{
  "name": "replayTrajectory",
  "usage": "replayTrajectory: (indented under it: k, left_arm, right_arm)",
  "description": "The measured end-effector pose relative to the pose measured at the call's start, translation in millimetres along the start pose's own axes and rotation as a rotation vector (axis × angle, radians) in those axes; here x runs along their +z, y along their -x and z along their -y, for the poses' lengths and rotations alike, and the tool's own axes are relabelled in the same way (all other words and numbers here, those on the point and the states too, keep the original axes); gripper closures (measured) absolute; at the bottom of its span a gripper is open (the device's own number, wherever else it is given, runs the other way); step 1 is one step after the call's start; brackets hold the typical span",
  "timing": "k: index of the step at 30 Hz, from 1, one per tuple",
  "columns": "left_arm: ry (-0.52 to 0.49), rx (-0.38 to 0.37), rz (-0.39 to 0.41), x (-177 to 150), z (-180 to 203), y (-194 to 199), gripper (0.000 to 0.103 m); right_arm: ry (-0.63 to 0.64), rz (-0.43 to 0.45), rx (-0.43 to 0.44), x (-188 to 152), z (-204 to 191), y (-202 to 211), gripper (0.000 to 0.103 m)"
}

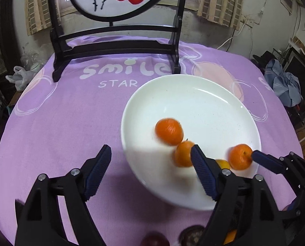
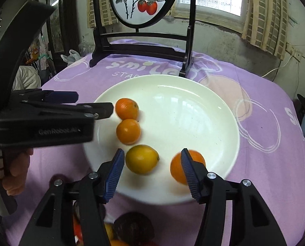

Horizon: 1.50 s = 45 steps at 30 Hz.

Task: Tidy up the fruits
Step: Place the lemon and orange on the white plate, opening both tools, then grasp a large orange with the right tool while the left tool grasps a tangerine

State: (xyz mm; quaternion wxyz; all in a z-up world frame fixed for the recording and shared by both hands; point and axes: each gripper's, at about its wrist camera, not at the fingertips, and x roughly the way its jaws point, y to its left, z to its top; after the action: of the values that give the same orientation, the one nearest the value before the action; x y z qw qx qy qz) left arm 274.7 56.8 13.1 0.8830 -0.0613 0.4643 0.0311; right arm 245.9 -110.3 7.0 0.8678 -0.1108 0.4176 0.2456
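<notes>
Both tools gape empty: left tool (image 1: pixel 151 171) low in its frame, right tool (image 2: pixel 152 173) straddling a yellow oval lemon (image 2: pixel 142 159) on the round white plate (image 2: pixel 193 106), beside three small orange tangerines (image 2: pixel 128 131)
</notes>
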Motion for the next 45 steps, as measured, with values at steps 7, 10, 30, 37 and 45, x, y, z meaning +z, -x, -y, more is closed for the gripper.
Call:
replayTrajectory:
  k: [7,10,30,37,45]
  left_arm:
    - [-0.032,0.014,0.032,-44,2,45,0.020]
    - [-0.045,0.012,0.050,-65,3,64,0.018]
    - [-0.014,-0.010,-0.024,-190,-8,92,0.015]
    - [-0.007,-0.025,-0.039,-196,-13,89,0.015]
    - [-0.006,-0.038,-0.058,-196,-15,80,0.015]
  right_arm:
    - [-0.040,0.011,-0.025,-36,13,42,0.040]
    - [-0.062,0.015,-0.036,-54,18,58,0.038]
    - [-0.016,-0.086,-0.009,-159,-29,86,0.036]
    - [-0.008,-0.128,0.008,-160,-43,69,0.036]
    - [-0.029,-0.133,0.011,-146,-46,53,0.036]
